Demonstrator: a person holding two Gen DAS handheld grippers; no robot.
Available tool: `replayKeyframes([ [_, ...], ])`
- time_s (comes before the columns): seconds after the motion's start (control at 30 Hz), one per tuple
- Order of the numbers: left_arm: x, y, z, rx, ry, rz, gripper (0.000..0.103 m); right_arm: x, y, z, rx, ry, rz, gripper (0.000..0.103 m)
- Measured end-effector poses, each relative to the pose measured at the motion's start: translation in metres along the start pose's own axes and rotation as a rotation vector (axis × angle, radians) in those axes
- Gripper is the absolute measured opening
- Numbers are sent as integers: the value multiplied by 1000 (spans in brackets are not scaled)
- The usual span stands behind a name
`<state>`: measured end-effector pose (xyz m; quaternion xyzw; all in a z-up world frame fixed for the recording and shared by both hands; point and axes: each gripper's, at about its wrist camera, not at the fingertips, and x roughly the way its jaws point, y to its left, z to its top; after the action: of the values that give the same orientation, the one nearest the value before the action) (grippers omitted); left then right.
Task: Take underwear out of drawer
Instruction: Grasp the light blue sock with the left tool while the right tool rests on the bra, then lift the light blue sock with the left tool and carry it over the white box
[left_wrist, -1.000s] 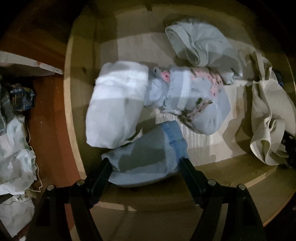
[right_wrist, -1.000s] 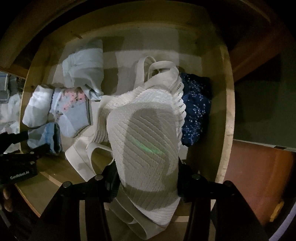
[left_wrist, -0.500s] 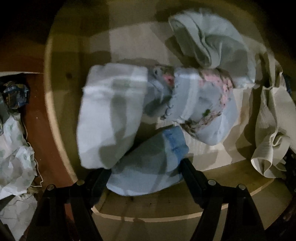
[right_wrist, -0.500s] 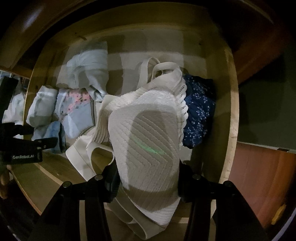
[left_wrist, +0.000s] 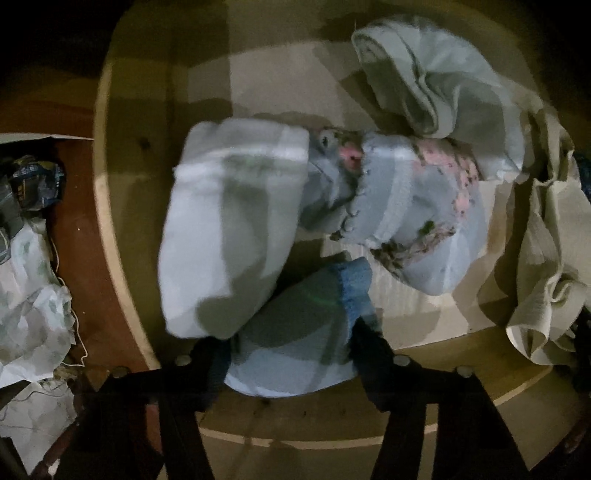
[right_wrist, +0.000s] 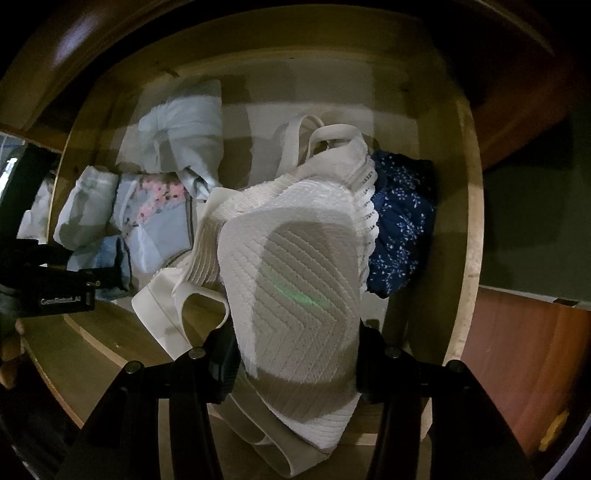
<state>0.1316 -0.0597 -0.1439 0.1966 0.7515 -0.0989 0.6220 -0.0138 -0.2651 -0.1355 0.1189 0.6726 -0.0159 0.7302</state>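
Your left hand-held gripper (left_wrist: 291, 354) points down into the wooden drawer (left_wrist: 122, 236), its jaws closing on the blue folded underwear (left_wrist: 295, 332) that sits between them at the drawer's front edge. Just behind that piece lie a white folded piece (left_wrist: 229, 236) and a floral piece (left_wrist: 413, 206), touching each other. Your right hand-held gripper (right_wrist: 295, 365) is clamped on the white ribbed bra (right_wrist: 295, 280), lifted above the drawer floor, beside a navy floral garment (right_wrist: 402, 229).
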Motion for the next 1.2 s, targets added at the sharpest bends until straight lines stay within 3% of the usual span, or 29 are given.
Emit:
replayKeyframes([
  [0.6,-68,31,-53,-76,-226,-131,53,10,28,-7,-60,1,-118,47],
  [1.2,-172,54,-107,-157,-544,-145,53,9,27,-17,-71,-19,-119,47],
])
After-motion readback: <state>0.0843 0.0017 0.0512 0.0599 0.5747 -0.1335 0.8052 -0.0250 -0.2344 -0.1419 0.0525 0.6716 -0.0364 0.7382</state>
